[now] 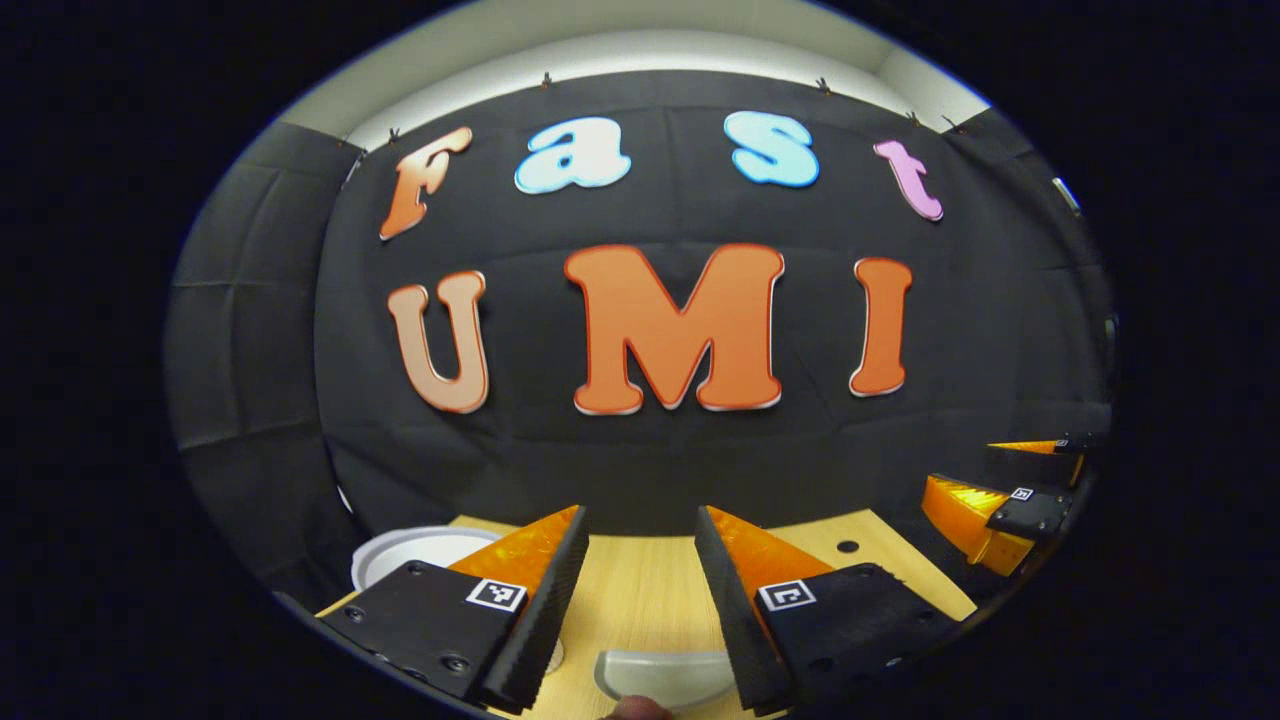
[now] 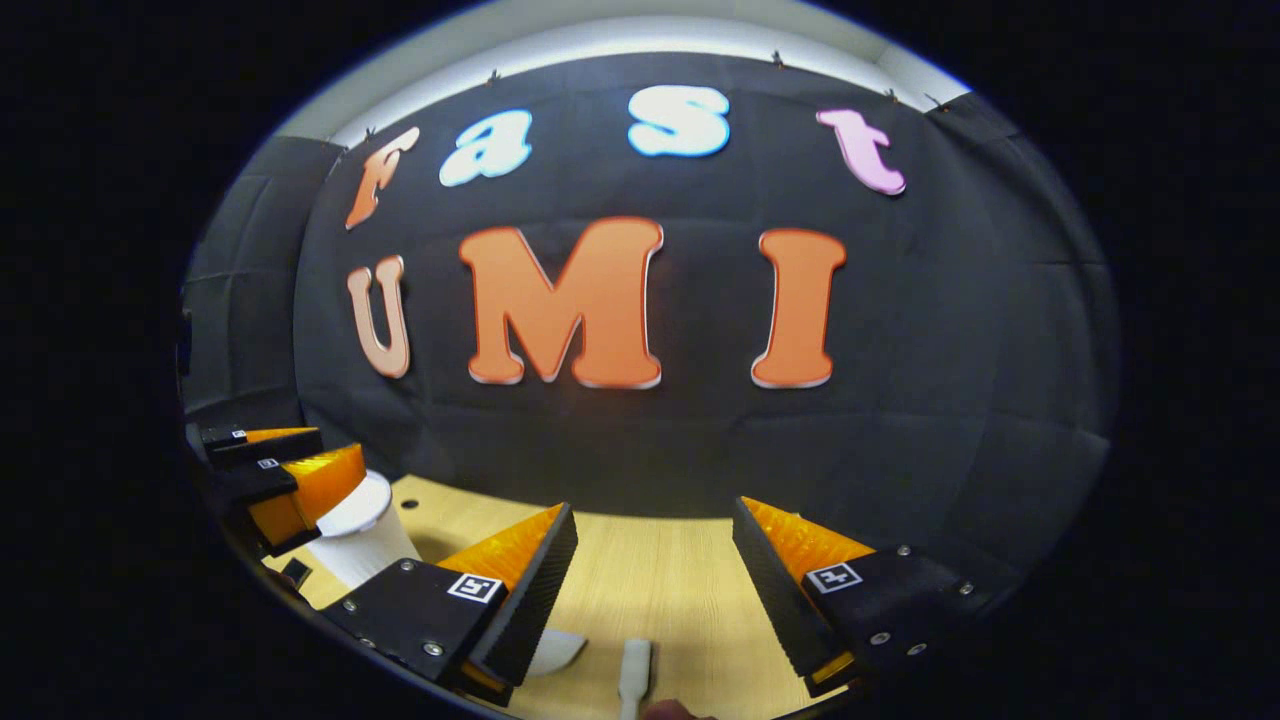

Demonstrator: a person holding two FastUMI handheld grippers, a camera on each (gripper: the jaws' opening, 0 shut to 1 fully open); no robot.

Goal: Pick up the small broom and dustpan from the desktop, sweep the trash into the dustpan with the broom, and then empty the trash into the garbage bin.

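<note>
The dustpan (image 1: pixel 662 678) sits at the bottom middle of the left gripper view, a pale curved shape lying flat on the table (image 1: pixel 640 590), low between the 2 fingers of the left tool (image 1: pixel 640 550). I think it is the dustpan, but just a bit of it shows, so I am not sure. The left tool is wide open and holds nothing. It hangs above the table and does not touch the pale shape.

The small broom (image 2: pixel 634 672) looks like the thin white stick at the bottom middle of the right gripper view. It lies on the table, low between the fingers of the right tool (image 2: pixel 655 545). That tool is wide open too, and its fingers grip nothing. A rounded white thing (image 2: pixel 555 650) peeks out just beside the left finger there; I cannot tell what it is.

The garbage bin (image 2: pixel 362 540) seems to be the white round tub at the lower left of the right gripper view, well apart from the broom. In the left gripper view its rim is at the lower left.

I cannot see any trash in these pictures.

So the job has hardly begun. Nothing is picked up yet. Left to do: grab the broom and the dustpan, sweep the trash in, and tip it into the bin.
</note>
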